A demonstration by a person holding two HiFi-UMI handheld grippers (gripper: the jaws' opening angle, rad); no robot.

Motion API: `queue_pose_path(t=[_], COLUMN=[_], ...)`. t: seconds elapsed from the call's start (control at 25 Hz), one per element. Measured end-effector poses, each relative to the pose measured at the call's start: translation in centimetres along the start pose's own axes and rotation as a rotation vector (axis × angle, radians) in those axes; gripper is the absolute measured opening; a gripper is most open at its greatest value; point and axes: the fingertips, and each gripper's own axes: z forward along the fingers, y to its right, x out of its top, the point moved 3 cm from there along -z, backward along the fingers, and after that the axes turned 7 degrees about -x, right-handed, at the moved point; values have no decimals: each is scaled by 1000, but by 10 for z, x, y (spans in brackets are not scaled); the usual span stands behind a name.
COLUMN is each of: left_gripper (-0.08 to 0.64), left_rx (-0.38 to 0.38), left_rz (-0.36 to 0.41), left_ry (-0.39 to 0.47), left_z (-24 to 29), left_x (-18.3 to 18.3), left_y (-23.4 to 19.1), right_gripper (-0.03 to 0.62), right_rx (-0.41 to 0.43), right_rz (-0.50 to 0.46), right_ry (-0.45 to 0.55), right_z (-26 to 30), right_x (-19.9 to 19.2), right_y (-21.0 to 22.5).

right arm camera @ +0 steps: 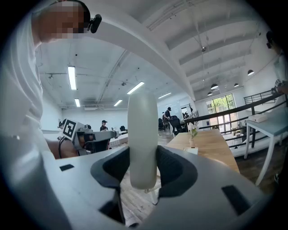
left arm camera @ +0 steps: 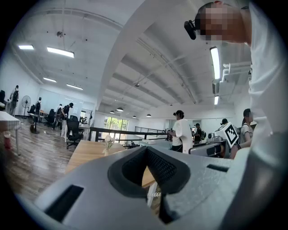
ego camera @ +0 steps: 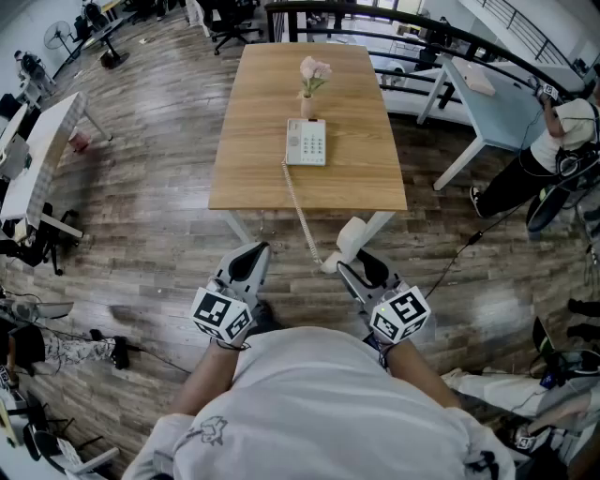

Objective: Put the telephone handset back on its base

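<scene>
Wood-plank floor [ego camera: 141, 216] underfoot, in an open office hall. Nearest the camera is the wearer's white shirt [ego camera: 319, 412], with both arms held forward and low.

Left gripper [ego camera: 251, 251]: raised short of the table, its marker cube [ego camera: 221, 315] facing up. In the left gripper view its jaws [left arm camera: 146, 168] stand together with only a thin wedge of light between the pads. Nothing is in them.

Right gripper [ego camera: 358, 262]: level with the left and a little apart from it, with its own marker cube [ego camera: 399, 315] behind. Its jaws stand wide and are closed on the white handset [ego camera: 351, 236]. The right gripper view shows the handset [right arm camera: 142, 130] upright between the two dark pads, clamped low on its body, with the rounded end rising well above the jaws [right arm camera: 143, 168].

Handset position: off the base, in the air just in front of the table's near edge and not touching the table.

Coiled cord [ego camera: 302, 211]: runs from the handset's lower end up over the near edge and across the tabletop to the phone.

Wooden table [ego camera: 253, 178]: the phone base [ego camera: 307, 142] lies flat near the middle, keypad up and cradle side bare. Just behind it, close but apart, stands a small vase of pale pink flowers [ego camera: 311, 82].

Farther out: a pale blue table [ego camera: 497, 112] to the right with a person [ego camera: 553, 141] beside it, a dark railing [ego camera: 394, 19] behind, and an office chair [ego camera: 230, 23] at the top.
</scene>
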Motion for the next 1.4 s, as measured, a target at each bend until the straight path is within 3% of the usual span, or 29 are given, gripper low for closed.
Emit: queue_pose_path(t=[0.28,0.88,1.12,1.4], left_gripper=[6,6,6,6], left_rx=[-14,-133,-172,-186], left_rz=[5,-6,-21,-53], left_ry=[17,12,-15,-34], left_z=[-13,-46,-56,-53], left_x=[5,26,15,5], left_y=[-43,-170,-198,-207], right_gripper=[198,198,198,198], right_rx=[-25,-122,-139,-159], right_rz=[-1,21,17,24], right_ry=[-5,-4,-22,-47], right_z=[40,150,178,189], right_x=[2,14,12,11], right_y=[-13,-74,-95,-91])
